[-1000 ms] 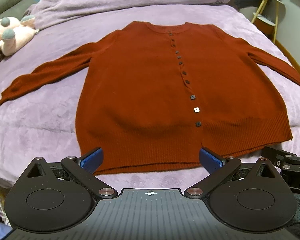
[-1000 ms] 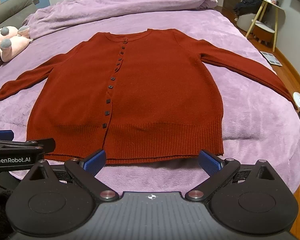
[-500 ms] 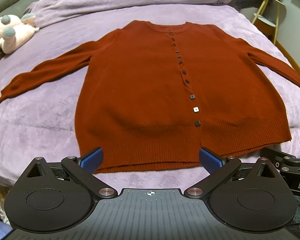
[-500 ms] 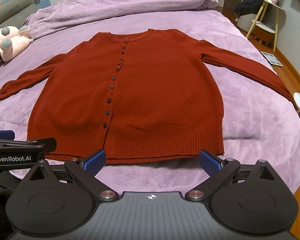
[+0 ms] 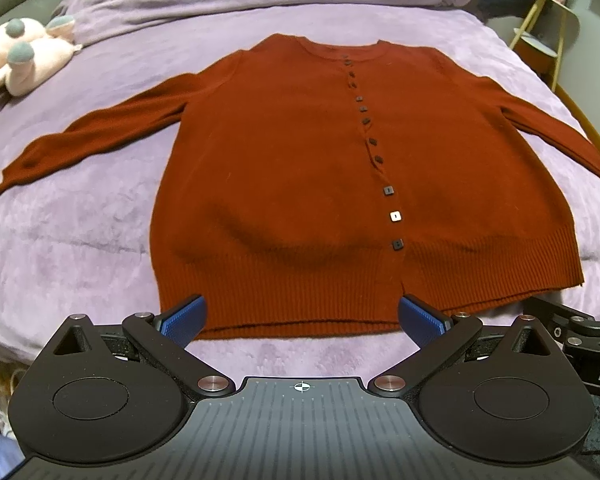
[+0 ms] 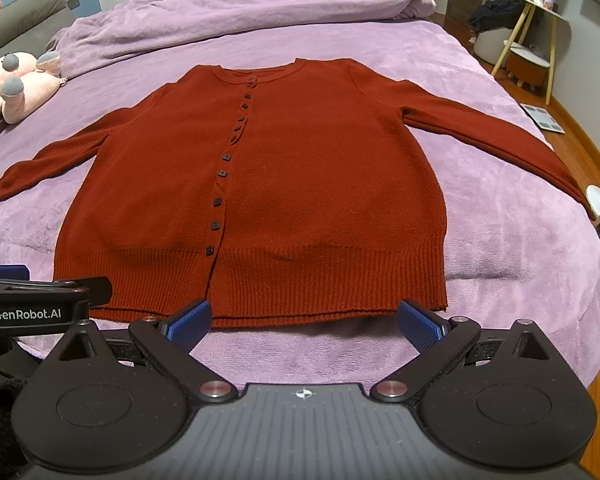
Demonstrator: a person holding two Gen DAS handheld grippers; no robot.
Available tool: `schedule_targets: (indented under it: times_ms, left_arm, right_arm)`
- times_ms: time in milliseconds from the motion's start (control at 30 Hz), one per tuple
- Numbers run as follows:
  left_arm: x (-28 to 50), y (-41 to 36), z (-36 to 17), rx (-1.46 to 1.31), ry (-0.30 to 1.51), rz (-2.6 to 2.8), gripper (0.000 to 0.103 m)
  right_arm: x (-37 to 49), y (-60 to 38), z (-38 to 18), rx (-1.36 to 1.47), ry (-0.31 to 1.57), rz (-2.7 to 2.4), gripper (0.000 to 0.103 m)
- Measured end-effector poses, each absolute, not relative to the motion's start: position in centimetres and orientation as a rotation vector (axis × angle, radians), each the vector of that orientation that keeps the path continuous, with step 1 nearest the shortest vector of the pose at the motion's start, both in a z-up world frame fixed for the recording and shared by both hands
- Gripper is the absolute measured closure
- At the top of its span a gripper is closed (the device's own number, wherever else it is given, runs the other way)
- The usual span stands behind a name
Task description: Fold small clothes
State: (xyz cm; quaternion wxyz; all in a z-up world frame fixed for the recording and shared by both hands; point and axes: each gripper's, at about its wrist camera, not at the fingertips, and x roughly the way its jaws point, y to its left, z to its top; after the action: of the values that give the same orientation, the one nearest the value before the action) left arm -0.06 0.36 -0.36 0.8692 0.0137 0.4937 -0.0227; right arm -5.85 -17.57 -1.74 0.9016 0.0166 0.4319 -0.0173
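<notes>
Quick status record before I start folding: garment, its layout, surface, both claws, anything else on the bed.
garment: rust-red buttoned cardigan
layout: flat, front up, both sleeves spread outward, hem nearest the claws
surface: purple bedspread
left claw: open, empty, over the hem
right claw: open, empty, just short of the hem
other: pink plush toy at the far left; bunched purple duvet beyond the collar

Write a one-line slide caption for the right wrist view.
Rust-red knitted cardigan spread flat, buttoned, on purple plush bedspread; open right gripper near hem.
</notes>
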Motion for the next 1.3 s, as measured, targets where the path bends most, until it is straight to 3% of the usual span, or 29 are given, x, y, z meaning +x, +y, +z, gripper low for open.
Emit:
schedule_targets:
  times_ms: [1300]
  left_arm:
    - [0.25,0.06,-0.58,0.025,1.054,-0.056,0.0]
  right_arm:
    - [-5.59,-17.88,-1.72,0.051,0.906,-0.035,0.004]
